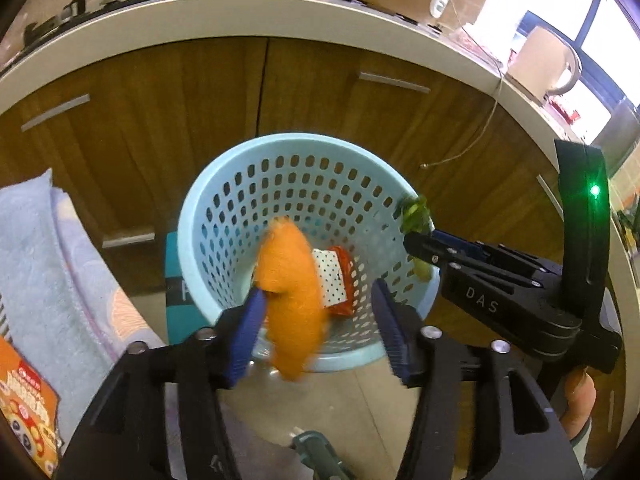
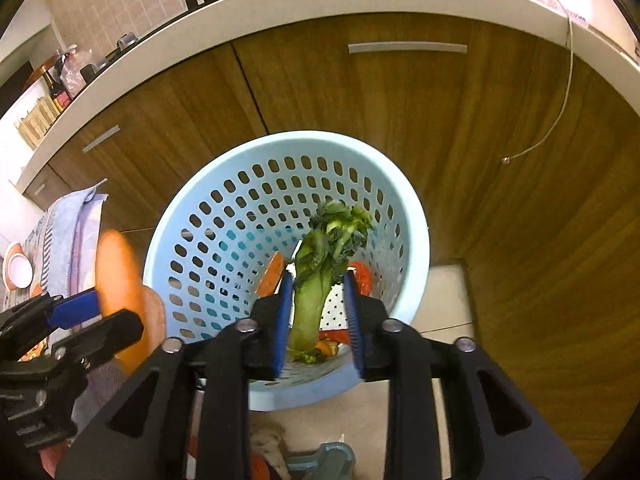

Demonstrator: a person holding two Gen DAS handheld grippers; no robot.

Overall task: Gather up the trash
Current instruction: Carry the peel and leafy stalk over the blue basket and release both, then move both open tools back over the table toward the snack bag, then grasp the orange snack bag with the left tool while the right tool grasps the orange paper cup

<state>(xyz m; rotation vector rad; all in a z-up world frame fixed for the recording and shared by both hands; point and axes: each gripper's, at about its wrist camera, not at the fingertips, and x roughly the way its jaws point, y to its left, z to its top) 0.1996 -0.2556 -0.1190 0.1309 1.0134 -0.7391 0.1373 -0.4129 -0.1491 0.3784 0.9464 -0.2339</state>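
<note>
A light blue perforated basket [image 1: 224, 184] stands on the floor against wooden cabinets; it also shows in the right wrist view [image 2: 208, 200]. Inside lie a red wrapper [image 1: 346, 280] and a white dotted packet [image 1: 330, 276]. My left gripper [image 1: 320, 312] is open over the basket's near rim. A blurred orange peel [image 1: 292, 296] hangs against its left finger [image 1: 244, 336], apart from the right finger. My right gripper [image 2: 318, 320] holds a green broccoli stalk [image 2: 320, 276] over the basket; a gap shows beside its right finger. The stalk also shows in the left wrist view [image 1: 416, 216].
Wooden cabinet doors [image 1: 160, 120] with metal handles stand behind the basket under a white countertop [image 1: 240, 12]. A light blue towel [image 1: 44, 256] lies at the left beside an orange printed packet [image 1: 24, 400]. A thin cord [image 2: 560, 100] hangs from the counter at the right.
</note>
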